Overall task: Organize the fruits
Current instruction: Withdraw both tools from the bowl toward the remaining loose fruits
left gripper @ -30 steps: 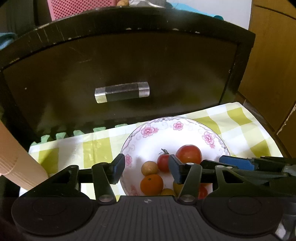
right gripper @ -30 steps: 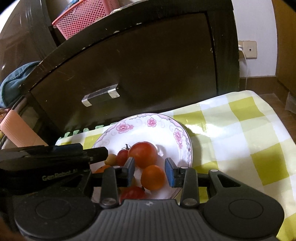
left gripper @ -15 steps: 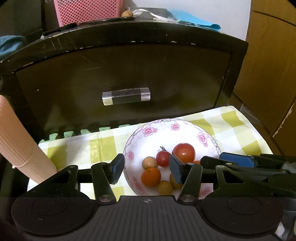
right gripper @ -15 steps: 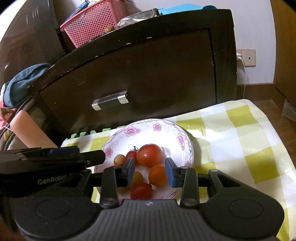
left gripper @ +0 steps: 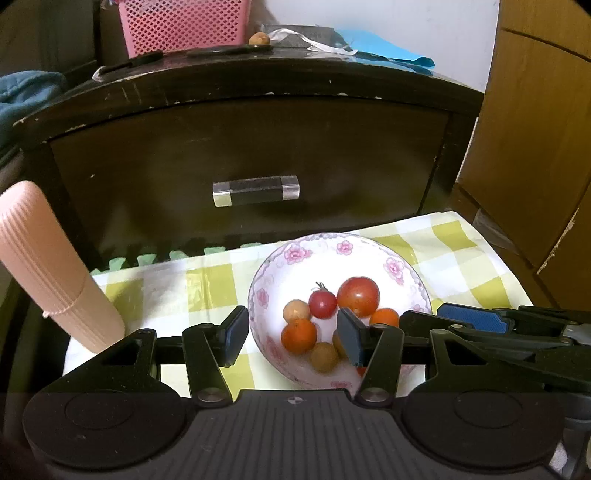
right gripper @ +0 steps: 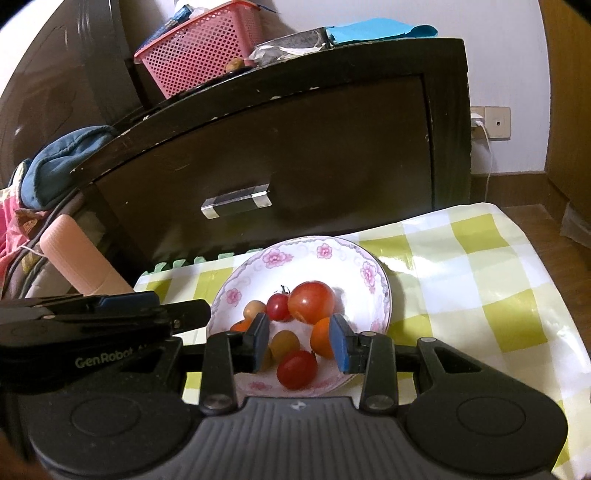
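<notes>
Both grippers hover above the floral bowl (left gripper: 404, 269), nothing pinched. Left gripper (left gripper: 291, 341) stands spread; right gripper (right gripper: 299, 343) narrower, jaws apart. Fruits sit ahead, below the tips. I judge: pick one outer fruit, say the cherry tomato (right gripper: 296, 369), descend straight, close gently.

A floral bowl (left gripper: 343, 247) sits half-screened in the left wrist view, its near rim behind the left gripper (left gripper: 291, 338), whose right finger (left gripper: 349, 341) covers part of a yellowish fruit (left gripper: 337, 341) and most of a red one at the bowl's front. In the right wrist view the right gripper (right gripper: 300, 343) masks the bowl's near edge and part of an orange (right gripper: 320, 338). The small brown item (left gripper: 259, 38) beside the pink basket (left gripper: 184, 26) is too small to identify; the basket's top is cropped in the left wrist view
</notes>
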Available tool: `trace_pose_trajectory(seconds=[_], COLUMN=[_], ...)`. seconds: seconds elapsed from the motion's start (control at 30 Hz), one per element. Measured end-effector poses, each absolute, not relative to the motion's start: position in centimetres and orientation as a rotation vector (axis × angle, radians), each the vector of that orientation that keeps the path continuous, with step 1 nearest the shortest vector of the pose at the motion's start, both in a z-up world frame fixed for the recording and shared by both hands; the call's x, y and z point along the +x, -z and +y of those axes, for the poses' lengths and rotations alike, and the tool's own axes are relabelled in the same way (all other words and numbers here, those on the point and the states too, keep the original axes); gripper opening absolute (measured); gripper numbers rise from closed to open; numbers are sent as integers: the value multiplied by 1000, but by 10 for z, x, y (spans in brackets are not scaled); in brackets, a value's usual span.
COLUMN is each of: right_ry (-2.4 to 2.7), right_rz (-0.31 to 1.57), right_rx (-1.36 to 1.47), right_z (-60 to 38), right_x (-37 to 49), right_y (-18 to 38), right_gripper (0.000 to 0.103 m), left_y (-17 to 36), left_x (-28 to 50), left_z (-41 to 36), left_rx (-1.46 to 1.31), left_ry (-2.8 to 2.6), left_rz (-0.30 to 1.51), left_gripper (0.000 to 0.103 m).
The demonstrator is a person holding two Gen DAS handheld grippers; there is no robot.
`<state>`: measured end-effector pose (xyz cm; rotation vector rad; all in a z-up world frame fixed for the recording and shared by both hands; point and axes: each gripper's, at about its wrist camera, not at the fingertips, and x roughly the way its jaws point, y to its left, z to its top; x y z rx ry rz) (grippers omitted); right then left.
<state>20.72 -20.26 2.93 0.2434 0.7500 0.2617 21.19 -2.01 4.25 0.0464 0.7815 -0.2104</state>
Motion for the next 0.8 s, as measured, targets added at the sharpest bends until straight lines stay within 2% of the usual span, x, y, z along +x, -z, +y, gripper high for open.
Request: trace_pose_trajectory(seconds=[0.8], right_ry=[-258], right_rz=[819], right_rx=[213], right_z=[-190], right_x=[164], right_y=[-30], right_gripper=[35], left_y=[-37], left_x=[171], left_z=[-11], left_rx=[51], left_ry=[208], left_rz=[833], left_gripper=[55])
